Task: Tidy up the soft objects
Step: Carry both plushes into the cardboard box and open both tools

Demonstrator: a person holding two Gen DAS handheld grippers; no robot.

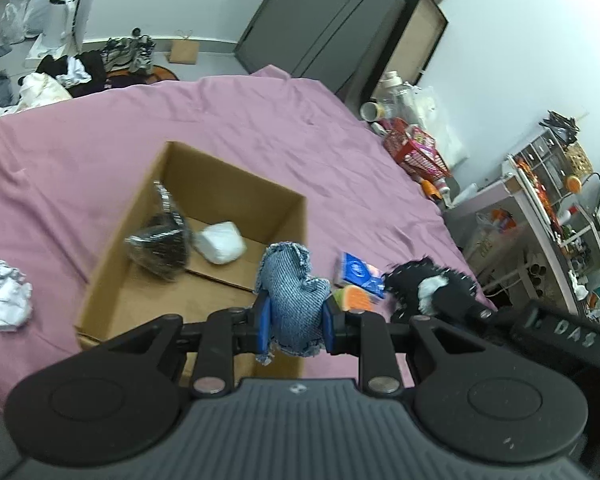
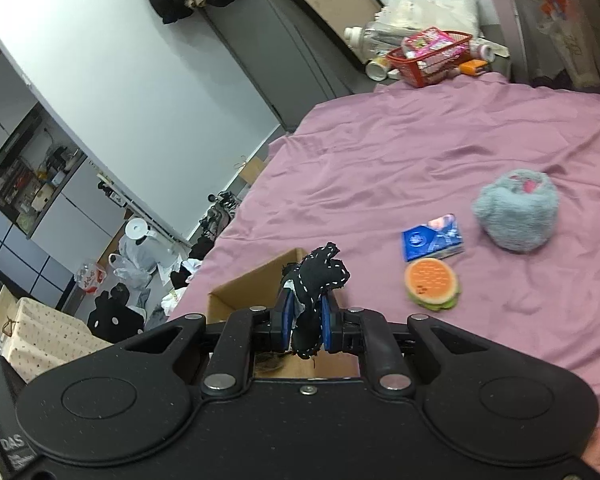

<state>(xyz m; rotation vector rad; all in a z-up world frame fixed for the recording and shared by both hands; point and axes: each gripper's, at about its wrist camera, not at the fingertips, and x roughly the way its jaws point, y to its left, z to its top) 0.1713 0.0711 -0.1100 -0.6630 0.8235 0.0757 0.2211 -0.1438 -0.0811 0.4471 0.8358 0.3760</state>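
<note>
Covering bed: wrinkled purple sheet (image 1: 260, 120)

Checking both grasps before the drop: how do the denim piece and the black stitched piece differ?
The denim piece is pale blue with frayed edges; the black stitched piece is black with white dashed stitching. The denim piece sits in the left gripper, the black one in the right gripper. Both are soft, clamped and lifted near the cardboard box.
</note>
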